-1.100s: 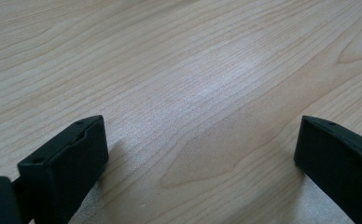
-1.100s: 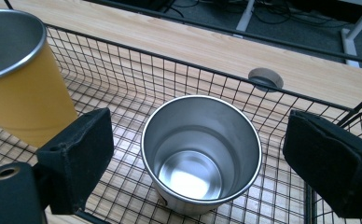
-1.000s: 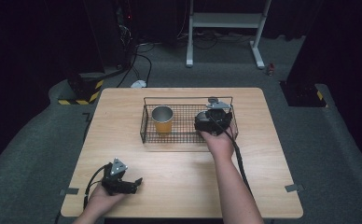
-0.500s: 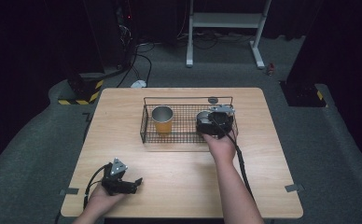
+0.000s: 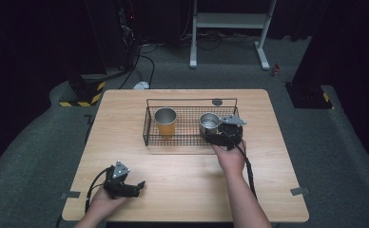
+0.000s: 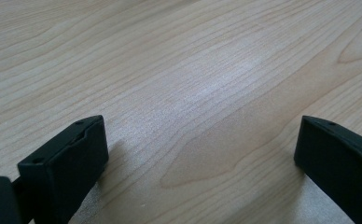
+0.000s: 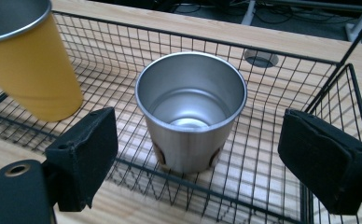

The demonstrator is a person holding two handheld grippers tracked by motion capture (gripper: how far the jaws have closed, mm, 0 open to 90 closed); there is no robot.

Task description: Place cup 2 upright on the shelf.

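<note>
The silver cup (image 7: 191, 112) is parked upright in the wire basket (image 5: 154, 124), at 3 o'clock from the yellow cup (image 5: 165, 122). The right gripper (image 7: 198, 163) is held at the basket's near rim, jaws wide apart, nothing grabbed. The left gripper (image 5: 125, 186) is rested on the table (image 5: 182, 180) at 7 o'clock, jaws apart too.

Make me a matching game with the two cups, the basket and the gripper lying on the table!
Things:
1. yellow cup
2. silver cup
3. wire basket
4. left gripper

Places:
A. near table edge, jaws open on bare wood
B. basket's left half
C. middle of the table, holding both cups
D. between the right gripper's open jaws

Pairs: 1-B, 2-D, 3-C, 4-A
</note>
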